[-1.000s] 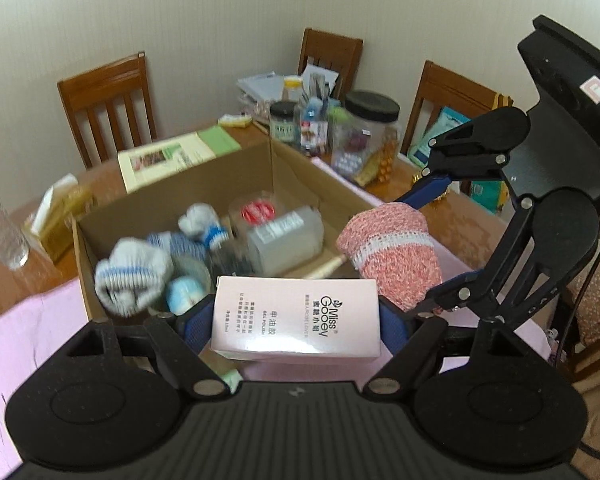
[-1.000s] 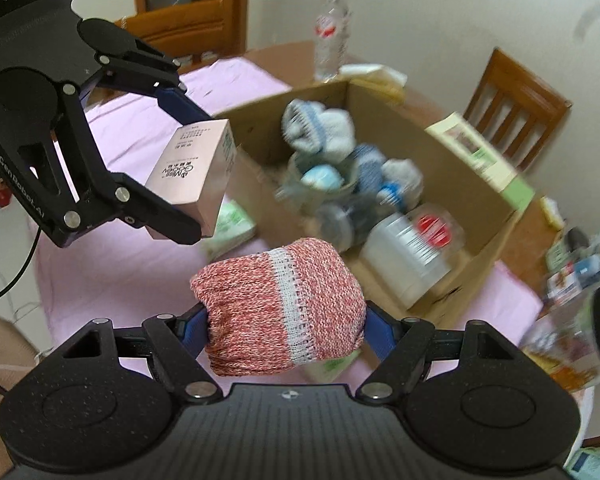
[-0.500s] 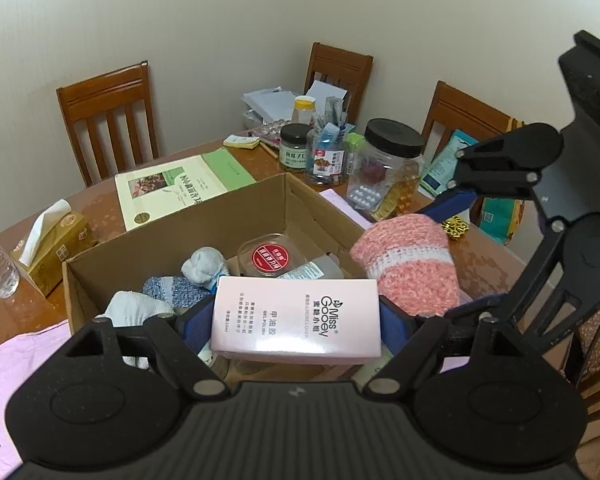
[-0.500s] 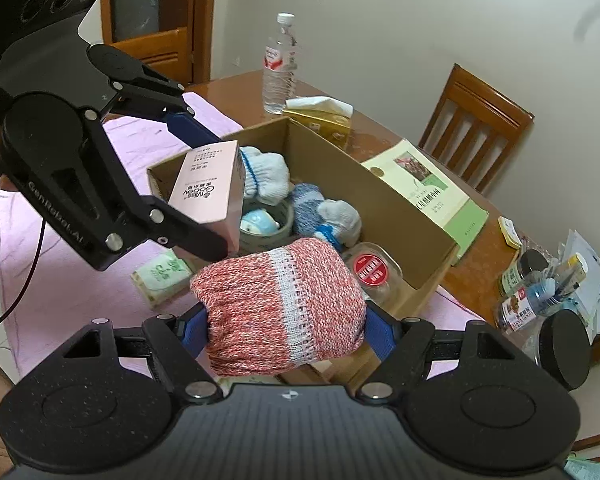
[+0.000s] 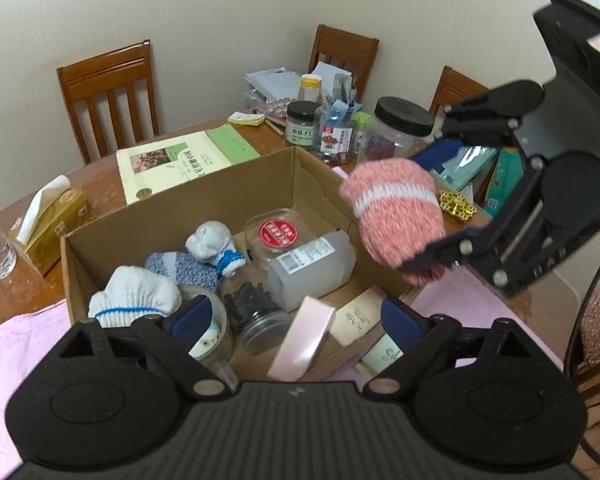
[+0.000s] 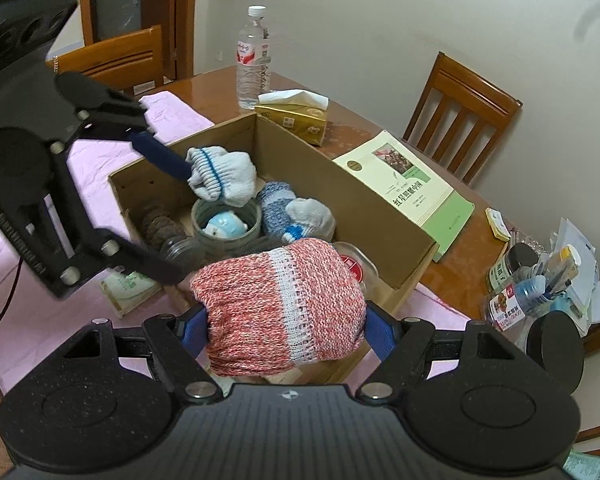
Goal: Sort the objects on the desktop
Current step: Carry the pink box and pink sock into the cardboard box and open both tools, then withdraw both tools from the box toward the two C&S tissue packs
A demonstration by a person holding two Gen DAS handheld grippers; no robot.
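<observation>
My left gripper (image 5: 296, 320) hangs over the open cardboard box (image 5: 180, 208), its jaws opening with nothing pressed between the pads. A pale pink carton (image 5: 306, 332) lies tilted inside the box just below it, beside a cream carton (image 5: 356, 316). My right gripper (image 6: 288, 332) is shut on a rolled red-and-white knitted sock (image 6: 280, 308), held above the near right corner of the cardboard box (image 6: 340, 184). In the left wrist view the right gripper (image 5: 416, 212) and the knitted sock (image 5: 392, 216) show at the right. The left gripper (image 6: 168, 212) appears at the left of the right wrist view.
The box also holds white socks (image 5: 136, 292), blue socks (image 5: 180, 268), a jar of dark pieces (image 5: 256, 312), a translucent tub (image 5: 312, 268) and a red-lidded tub (image 5: 278, 232). Around it are a tissue box (image 6: 292, 120), a water bottle (image 6: 254, 60), a green book (image 6: 412, 188), jars (image 5: 396, 132) and chairs.
The left gripper's jaws have spread and the pink carton has dropped from them into the cardboard box. The right gripper has carried the knitted sock closer over the box.
</observation>
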